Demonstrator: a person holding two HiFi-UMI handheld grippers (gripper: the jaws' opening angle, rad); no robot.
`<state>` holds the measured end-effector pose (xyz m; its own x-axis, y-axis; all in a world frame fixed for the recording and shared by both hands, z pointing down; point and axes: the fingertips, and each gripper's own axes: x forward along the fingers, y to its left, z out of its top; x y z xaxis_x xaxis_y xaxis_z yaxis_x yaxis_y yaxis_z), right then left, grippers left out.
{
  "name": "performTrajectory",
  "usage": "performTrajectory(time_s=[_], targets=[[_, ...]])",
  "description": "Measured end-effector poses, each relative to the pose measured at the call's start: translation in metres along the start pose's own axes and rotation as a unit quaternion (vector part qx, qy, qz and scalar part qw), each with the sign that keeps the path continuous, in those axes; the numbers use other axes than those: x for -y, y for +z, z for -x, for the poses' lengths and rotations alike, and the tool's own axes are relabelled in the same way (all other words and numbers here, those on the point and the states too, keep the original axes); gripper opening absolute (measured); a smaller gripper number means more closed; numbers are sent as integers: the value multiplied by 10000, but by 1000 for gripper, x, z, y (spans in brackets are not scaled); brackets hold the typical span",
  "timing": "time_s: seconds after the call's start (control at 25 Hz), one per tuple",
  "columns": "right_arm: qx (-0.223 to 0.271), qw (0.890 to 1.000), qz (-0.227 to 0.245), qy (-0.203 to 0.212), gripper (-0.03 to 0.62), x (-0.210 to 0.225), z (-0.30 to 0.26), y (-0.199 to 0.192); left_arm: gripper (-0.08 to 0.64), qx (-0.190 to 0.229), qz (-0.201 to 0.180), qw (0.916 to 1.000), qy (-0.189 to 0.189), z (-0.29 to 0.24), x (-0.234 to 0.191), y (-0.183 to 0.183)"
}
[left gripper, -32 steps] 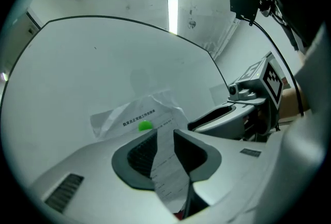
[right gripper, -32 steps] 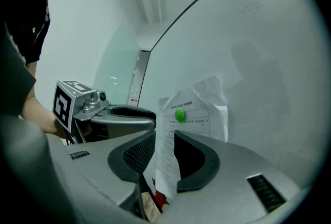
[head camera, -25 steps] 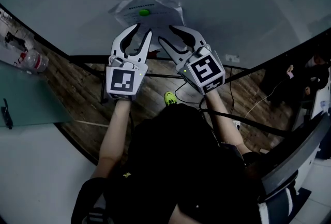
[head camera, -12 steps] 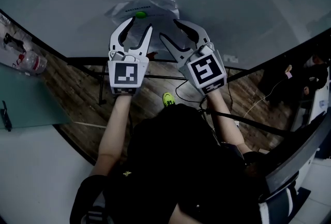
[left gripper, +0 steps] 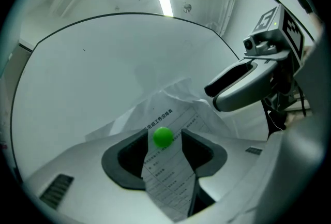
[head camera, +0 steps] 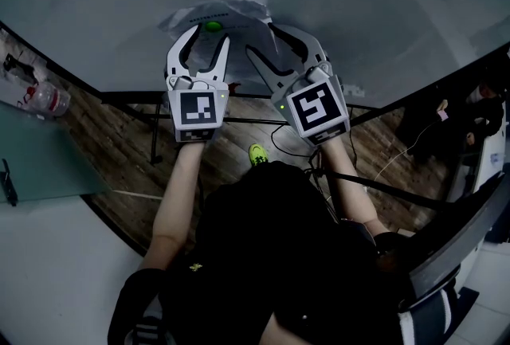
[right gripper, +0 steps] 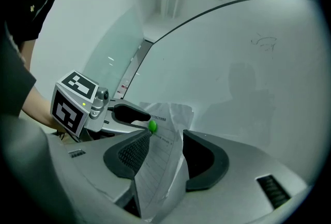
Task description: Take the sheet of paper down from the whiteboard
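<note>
A crumpled printed sheet of paper [head camera: 231, 10] hangs on the whiteboard [head camera: 358, 9], pinned by a round green magnet [head camera: 213, 26]. My left gripper [head camera: 209, 37] is open, its jaws have just been opening, and the magnet [left gripper: 163, 137] sits between its fingertips with the sheet [left gripper: 170, 179] running down between the pads. My right gripper [head camera: 261, 41] is beside it, also open after just opening. In the right gripper view the sheet [right gripper: 161, 166] hangs loosely between the right gripper [right gripper: 165, 143] jaws. The magnet [right gripper: 152, 125] shows just past the left pad.
A plastic bottle [head camera: 49, 100] lies on a green table [head camera: 40, 160] at the left. The whiteboard's dark stand [head camera: 239, 119] and cables cross the wooden floor below. A chair [head camera: 454, 256] and seated people [head camera: 486, 108] are at the right.
Both grippers have moved up the board onto the sheet. The left jaws have spread wider and now straddle the green magnet. The right jaws have opened a little.
</note>
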<state>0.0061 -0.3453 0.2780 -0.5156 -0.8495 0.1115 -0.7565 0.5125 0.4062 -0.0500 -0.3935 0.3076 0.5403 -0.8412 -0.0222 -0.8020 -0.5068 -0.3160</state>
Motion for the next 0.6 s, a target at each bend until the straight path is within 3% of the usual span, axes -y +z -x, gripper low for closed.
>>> performTrajectory(time_s=[0.24, 0.6], targets=[[-17, 9991, 385, -170, 195, 8, -3, 11, 204, -65, 74, 9999, 98, -3, -4, -2], [-99, 9982, 543, -214, 195, 10, -7, 10, 203, -82, -143, 9996, 226, -8, -1, -11]])
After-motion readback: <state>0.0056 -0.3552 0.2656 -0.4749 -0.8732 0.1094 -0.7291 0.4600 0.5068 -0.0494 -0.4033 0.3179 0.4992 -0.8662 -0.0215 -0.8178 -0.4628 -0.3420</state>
